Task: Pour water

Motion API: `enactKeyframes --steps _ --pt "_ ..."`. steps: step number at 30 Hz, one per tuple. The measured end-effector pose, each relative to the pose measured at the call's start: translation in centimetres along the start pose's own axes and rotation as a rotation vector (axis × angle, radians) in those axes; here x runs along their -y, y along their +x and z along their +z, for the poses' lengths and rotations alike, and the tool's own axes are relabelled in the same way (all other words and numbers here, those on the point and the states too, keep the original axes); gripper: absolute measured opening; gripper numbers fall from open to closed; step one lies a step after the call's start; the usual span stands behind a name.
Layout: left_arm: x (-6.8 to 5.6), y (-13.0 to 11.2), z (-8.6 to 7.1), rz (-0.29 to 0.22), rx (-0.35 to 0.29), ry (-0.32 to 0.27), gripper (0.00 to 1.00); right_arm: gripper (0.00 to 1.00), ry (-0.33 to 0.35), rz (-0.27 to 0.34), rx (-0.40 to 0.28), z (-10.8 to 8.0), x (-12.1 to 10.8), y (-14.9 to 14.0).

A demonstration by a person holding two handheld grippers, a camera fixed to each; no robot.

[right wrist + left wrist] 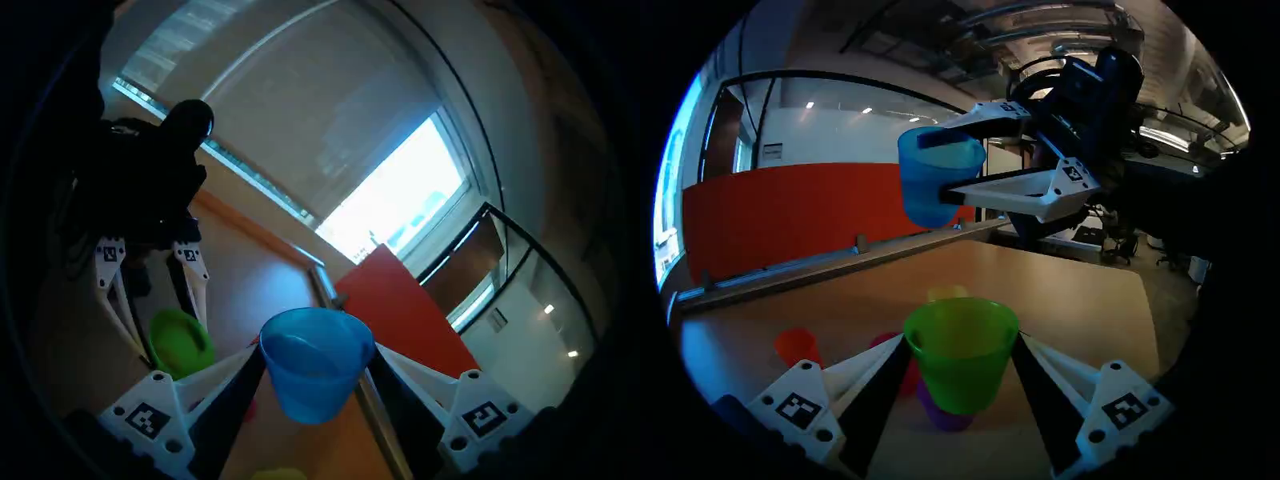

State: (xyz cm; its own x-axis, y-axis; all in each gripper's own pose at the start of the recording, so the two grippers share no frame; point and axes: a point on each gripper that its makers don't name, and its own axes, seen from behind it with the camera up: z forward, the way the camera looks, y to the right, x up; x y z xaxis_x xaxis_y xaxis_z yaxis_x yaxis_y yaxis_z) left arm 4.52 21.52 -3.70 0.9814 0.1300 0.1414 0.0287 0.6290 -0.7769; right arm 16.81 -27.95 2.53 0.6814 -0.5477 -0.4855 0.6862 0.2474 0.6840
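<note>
L gripper point(960, 340): my fingers point(880, 384) pinch green cup point(962, 376) tight, over tabletop point(1072, 296). R gripper point(318, 354): fingers pinch blue cup point(314, 388), held up at 12 o'clock from green.

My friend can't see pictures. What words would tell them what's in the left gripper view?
The left gripper holds a green cup between its two fingers, above a wooden table. Farther off and higher, the right gripper holds a blue cup in the air. A small orange cup stands on the table.

Blue cup point(938, 172), green cup point(962, 364), orange cup point(797, 346), red partition point(800, 212); left claw point(960, 340) white, with black-and-white tags point(797, 410)
</note>
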Motion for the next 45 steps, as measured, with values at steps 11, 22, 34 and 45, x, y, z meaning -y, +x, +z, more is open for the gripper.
enactKeyframes --steps 11,22,34,45 --pt "-0.40 0.20 0.48 -0.003 -0.010 -0.010 0.85 0.91 -0.001 -0.050 0.012 0.10 -0.11 0.01" --pt "-0.63 0.59 0.66 -0.002 -0.018 -0.014 0.85 0.91 0.000 -0.101 0.010 0.17 -0.01 0.46" --pt "-0.69 0.73 0.79 0.004 -0.026 -0.014 0.85 0.91 0.000 -0.137 0.015 0.24 -0.23 0.44" --pt "-0.59 0.87 0.84 0.004 -0.030 -0.016 0.85 0.91 0.005 -0.164 0.017 0.20 -0.10 0.55"
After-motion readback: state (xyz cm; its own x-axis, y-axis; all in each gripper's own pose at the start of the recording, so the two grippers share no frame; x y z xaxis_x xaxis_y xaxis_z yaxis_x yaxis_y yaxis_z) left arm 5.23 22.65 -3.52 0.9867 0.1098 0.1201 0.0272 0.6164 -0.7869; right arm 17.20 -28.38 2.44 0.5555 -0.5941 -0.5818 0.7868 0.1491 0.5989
